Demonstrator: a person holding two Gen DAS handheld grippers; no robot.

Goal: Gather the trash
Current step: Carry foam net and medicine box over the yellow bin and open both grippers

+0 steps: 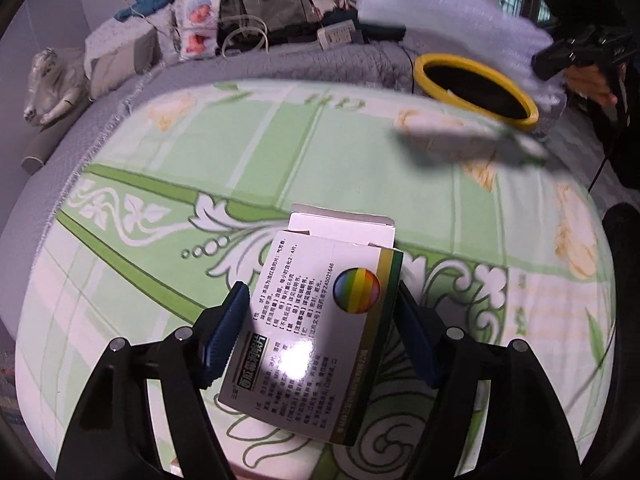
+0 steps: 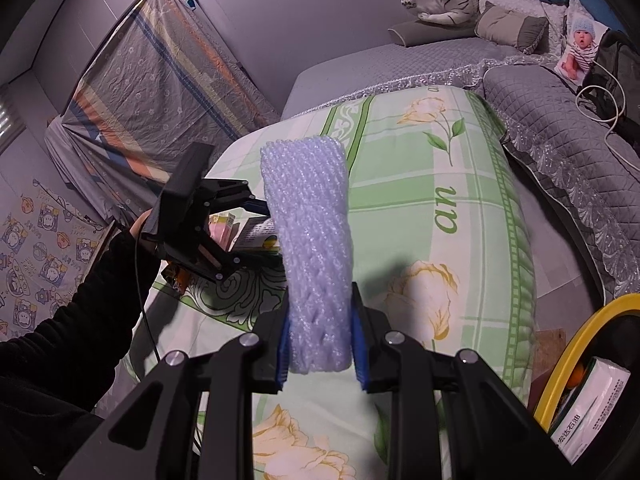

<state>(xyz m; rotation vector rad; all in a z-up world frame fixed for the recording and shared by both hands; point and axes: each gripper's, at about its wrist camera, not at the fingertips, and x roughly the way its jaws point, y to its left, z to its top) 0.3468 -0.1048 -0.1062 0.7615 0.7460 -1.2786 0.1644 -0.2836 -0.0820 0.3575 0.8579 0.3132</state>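
My left gripper (image 1: 320, 312) is shut on a white medicine box (image 1: 316, 328) with a rainbow circle and an open top flap, held just above the green floral bed sheet (image 1: 160, 152). My right gripper (image 2: 320, 340) is shut on a white foam net sleeve (image 2: 312, 232) that stands up between its blue pads. In the left wrist view the sleeve (image 1: 448, 28) is blurred, beside the yellow-rimmed black bin (image 1: 476, 88) at the far right. In the right wrist view the bin (image 2: 580, 344) is at the lower right with a tissue pack (image 2: 588, 412) inside, and the left gripper (image 2: 256, 236) shows at left.
A grey quilted cover (image 1: 320, 64) lies beyond the sheet with a dark bag (image 1: 268, 4), a power strip (image 1: 336, 34), cables and a baby photo (image 1: 196, 24). A plush tiger (image 1: 48, 84) sits at far left. A small orange wrapper (image 2: 178, 280) lies at the sheet's edge.
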